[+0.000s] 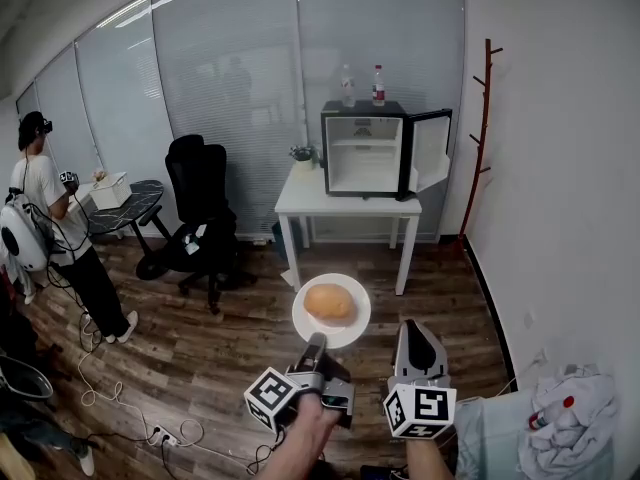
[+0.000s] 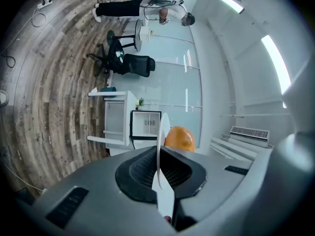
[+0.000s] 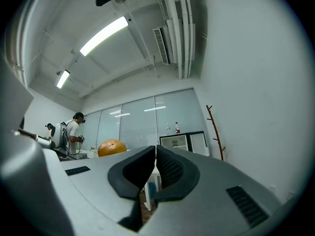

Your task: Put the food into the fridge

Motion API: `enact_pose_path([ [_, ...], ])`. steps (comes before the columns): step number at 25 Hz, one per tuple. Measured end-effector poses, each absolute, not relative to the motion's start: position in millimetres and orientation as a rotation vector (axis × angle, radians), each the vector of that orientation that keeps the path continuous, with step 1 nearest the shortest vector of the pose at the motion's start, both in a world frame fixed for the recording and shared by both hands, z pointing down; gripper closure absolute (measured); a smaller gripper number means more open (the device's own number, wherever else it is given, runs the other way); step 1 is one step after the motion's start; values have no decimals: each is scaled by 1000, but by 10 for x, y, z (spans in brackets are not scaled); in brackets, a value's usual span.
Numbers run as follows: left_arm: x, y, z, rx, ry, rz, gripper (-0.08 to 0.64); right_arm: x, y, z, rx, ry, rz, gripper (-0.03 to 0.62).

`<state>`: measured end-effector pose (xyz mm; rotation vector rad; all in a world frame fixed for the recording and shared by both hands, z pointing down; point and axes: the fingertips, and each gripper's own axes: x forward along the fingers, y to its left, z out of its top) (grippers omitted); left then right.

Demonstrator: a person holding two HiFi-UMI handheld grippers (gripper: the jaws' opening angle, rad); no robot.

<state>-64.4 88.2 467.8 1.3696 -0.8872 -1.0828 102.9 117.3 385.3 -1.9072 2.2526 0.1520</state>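
White plate, stiff and slippery, is pinched at its near rim by the left gripper; its loose bun could slide. The right gripper has its jaws together, empty.

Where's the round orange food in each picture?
Head view: the round orange food sits on the white plate, near the centre, a little below the middle.
Left gripper view: the food is just right of the plate's thin edge, above the jaws.
Right gripper view: the food peeks up left of the jaw tips.
Shared landmark: the open fridge.
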Motion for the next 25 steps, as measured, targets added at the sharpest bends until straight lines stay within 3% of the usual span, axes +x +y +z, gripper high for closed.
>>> enact_pose_path([
  [25,-1258,-1464,4601,1370,-823,-1089,526,277,-1101,3752,-1933,2266,227,563],
])
